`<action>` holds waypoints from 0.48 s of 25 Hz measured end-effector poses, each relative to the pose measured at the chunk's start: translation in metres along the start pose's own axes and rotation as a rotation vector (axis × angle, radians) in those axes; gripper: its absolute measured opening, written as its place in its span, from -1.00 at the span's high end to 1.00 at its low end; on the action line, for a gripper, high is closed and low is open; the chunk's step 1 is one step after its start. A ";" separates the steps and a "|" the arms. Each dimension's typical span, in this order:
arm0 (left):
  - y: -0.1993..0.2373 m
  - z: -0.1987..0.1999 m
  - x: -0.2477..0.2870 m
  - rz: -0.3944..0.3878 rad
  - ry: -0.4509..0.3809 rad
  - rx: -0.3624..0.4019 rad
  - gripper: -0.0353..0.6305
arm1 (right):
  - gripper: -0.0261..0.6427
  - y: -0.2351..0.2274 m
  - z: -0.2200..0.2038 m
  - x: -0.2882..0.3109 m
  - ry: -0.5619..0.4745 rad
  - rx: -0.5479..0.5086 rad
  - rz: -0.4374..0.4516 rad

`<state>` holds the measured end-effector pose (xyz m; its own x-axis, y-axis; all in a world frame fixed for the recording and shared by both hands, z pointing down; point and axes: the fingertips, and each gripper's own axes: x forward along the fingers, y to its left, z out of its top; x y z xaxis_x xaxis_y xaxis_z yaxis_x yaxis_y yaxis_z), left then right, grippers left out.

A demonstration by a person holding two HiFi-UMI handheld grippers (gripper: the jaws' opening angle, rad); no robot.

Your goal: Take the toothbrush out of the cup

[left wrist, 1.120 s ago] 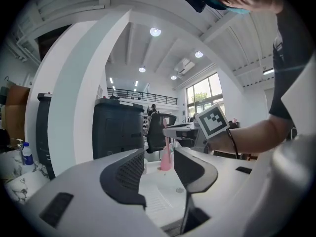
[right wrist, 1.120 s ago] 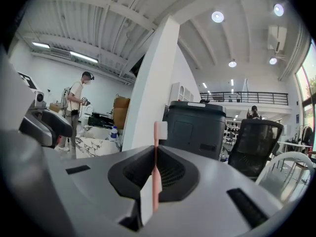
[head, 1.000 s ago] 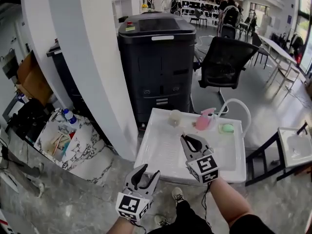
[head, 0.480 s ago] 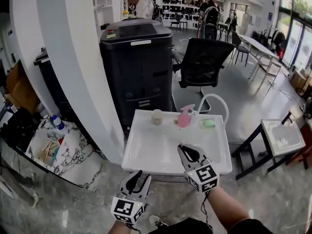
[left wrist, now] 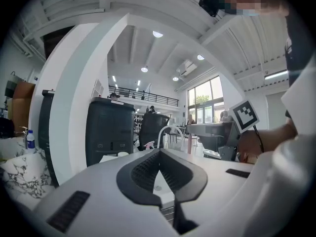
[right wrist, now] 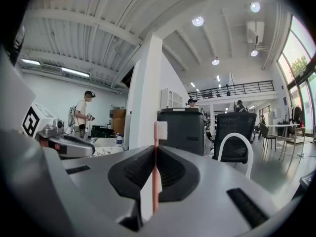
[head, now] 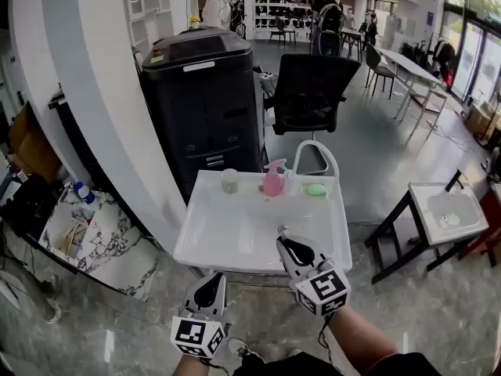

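A pink toothbrush [right wrist: 156, 152] with white bristles stands upright between the pads of my right gripper [right wrist: 155, 154], which is shut on it. In the head view that right gripper [head: 283, 240] sits over the near edge of the white tray table [head: 235, 249], with the toothbrush [head: 282, 230] head poking past its tips. The pale cup [head: 229, 180] stands at the far side of the tray, well apart from both grippers. My left gripper [head: 210, 284] hangs below the tray's near edge. Its jaws [left wrist: 159, 154] are closing together with nothing between them.
A pink spray bottle [head: 272, 180] and a green soap [head: 315, 189] sit beside the cup. Behind the tray stand a black machine [head: 205, 92] and an office chair [head: 313, 92]. A white pillar [head: 102, 92] is on the left, a small white table [head: 446, 214] on the right.
Both grippers drew back from over the tray toward its near edge. The left gripper's jaws went from wide open to closed. The right kept its grip on the toothbrush.
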<state>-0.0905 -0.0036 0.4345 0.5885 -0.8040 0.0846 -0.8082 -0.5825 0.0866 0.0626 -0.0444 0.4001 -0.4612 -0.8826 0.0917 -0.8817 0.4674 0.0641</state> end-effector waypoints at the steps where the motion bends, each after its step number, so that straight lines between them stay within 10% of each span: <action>1: -0.012 0.000 -0.001 0.005 0.003 0.002 0.84 | 0.84 -0.003 0.000 -0.011 -0.004 0.009 0.007; 12: -0.117 -0.001 -0.026 0.041 0.006 0.037 0.84 | 0.85 -0.018 -0.014 -0.108 -0.032 0.049 0.061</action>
<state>-0.0110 0.0853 0.4235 0.5550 -0.8266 0.0933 -0.8317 -0.5533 0.0460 0.1292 0.0433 0.4033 -0.5163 -0.8542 0.0623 -0.8554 0.5178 0.0110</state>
